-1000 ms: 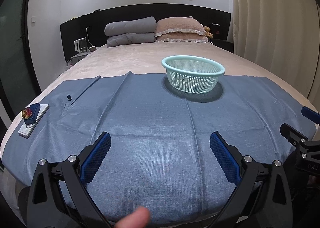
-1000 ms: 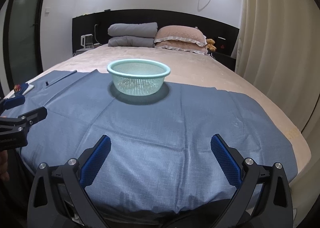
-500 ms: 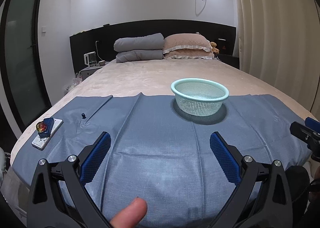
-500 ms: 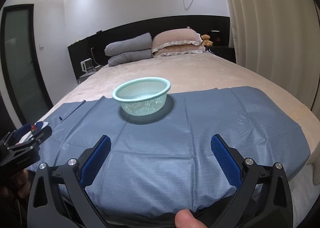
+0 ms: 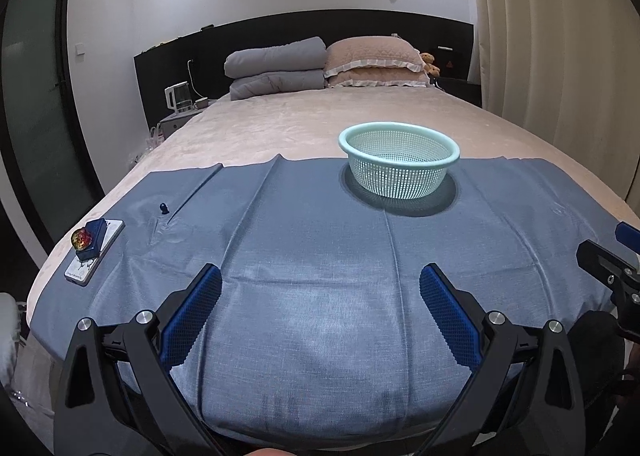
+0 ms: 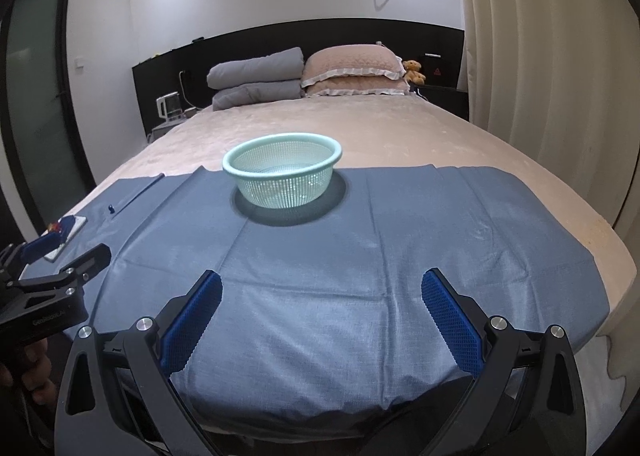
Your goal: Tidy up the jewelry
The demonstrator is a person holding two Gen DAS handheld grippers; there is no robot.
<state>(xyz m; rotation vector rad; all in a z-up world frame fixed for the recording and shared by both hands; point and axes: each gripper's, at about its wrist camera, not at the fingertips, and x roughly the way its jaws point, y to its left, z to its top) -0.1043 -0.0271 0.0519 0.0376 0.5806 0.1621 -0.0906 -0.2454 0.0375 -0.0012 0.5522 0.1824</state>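
Note:
A mint green mesh basket [image 5: 399, 158] stands on a blue cloth [image 5: 320, 256] spread over the bed's foot; it also shows in the right wrist view [image 6: 283, 174]. At the cloth's left edge a red-gold jewel on a small blue box [image 5: 86, 242] rests on a flat white card [image 5: 96, 252]. A small dark blue piece [image 5: 163, 208] lies beyond it. My left gripper [image 5: 320, 296] is open and empty above the near cloth. My right gripper [image 6: 322, 300] is open and empty too, well short of the basket.
The beige bed [image 5: 312, 123] runs back to grey and pink pillows [image 5: 320, 63] at a black headboard. A nightstand with a kettle [image 5: 178, 97] is at the left, curtains [image 5: 560, 55] at the right. The left gripper's body shows in the right wrist view [image 6: 52, 288].
Both grippers have shifted and tilted over the last second, so the basket and jewel box sit differently in view. Nothing on the bed has moved. Both stay open.

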